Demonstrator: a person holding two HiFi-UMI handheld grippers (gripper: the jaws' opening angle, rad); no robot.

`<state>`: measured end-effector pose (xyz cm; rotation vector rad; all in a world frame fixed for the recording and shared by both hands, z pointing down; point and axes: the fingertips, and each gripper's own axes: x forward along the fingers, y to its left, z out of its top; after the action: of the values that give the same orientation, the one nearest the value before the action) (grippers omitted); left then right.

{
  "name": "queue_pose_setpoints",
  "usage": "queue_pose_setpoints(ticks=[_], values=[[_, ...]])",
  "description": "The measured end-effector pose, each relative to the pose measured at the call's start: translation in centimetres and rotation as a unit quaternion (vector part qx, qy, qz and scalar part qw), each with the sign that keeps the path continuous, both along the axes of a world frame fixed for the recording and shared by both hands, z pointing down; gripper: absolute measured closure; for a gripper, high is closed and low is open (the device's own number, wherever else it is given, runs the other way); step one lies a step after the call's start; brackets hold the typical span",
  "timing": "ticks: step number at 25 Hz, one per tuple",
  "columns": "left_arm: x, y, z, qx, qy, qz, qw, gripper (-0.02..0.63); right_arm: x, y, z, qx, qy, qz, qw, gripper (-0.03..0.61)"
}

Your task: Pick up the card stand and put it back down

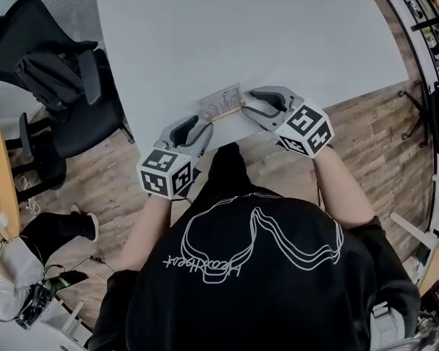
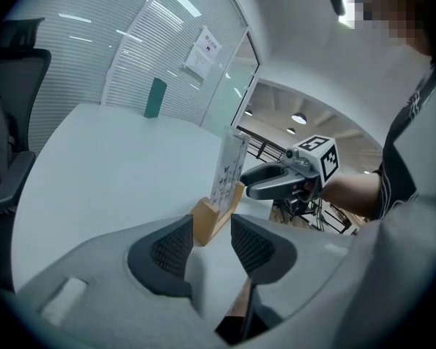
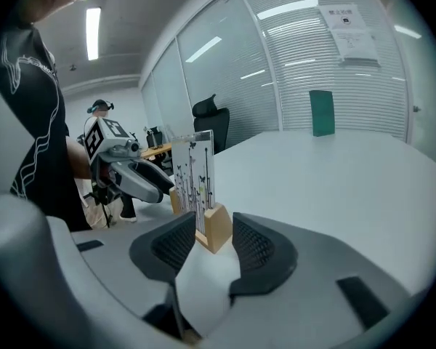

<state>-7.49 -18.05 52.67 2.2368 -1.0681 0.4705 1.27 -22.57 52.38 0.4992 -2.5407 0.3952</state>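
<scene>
The card stand (image 1: 221, 106), a wooden base holding an upright clear printed card, rests on the white table (image 1: 278, 35) near its front edge. My left gripper (image 1: 203, 128) is at the stand's left end and my right gripper (image 1: 250, 105) at its right end. In the left gripper view the wooden base (image 2: 216, 211) sits just past my open left gripper (image 2: 211, 242), with the right gripper (image 2: 260, 185) beyond it. In the right gripper view the base's end (image 3: 216, 225) lies between the spread pads of my right gripper (image 3: 206, 246), with a gap on each side.
A black office chair (image 1: 51, 72) stands left of the table over wood flooring. A small green object (image 2: 155, 97) stands at the table's far side by the glass wall with blinds. The stand sits close to the table's curved front edge.
</scene>
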Motion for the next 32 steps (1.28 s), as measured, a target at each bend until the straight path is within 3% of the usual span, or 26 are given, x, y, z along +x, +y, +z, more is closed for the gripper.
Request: queue_pose_setpoints(ticks=[6, 32], values=[[0.5, -0.5, 0.6, 0.003, 0.004, 0.011, 0.9999, 0.460, -0.9, 0.1, 1.1, 0.025, 0.017, -0.049, 0.998, 0.409], [0.6, -1.9, 0.5, 0.043, -0.031, 0.014, 0.9985, 0.471, -1.6, -0.2, 1.4, 0.031, 0.000, -0.022, 0.999, 0.446]])
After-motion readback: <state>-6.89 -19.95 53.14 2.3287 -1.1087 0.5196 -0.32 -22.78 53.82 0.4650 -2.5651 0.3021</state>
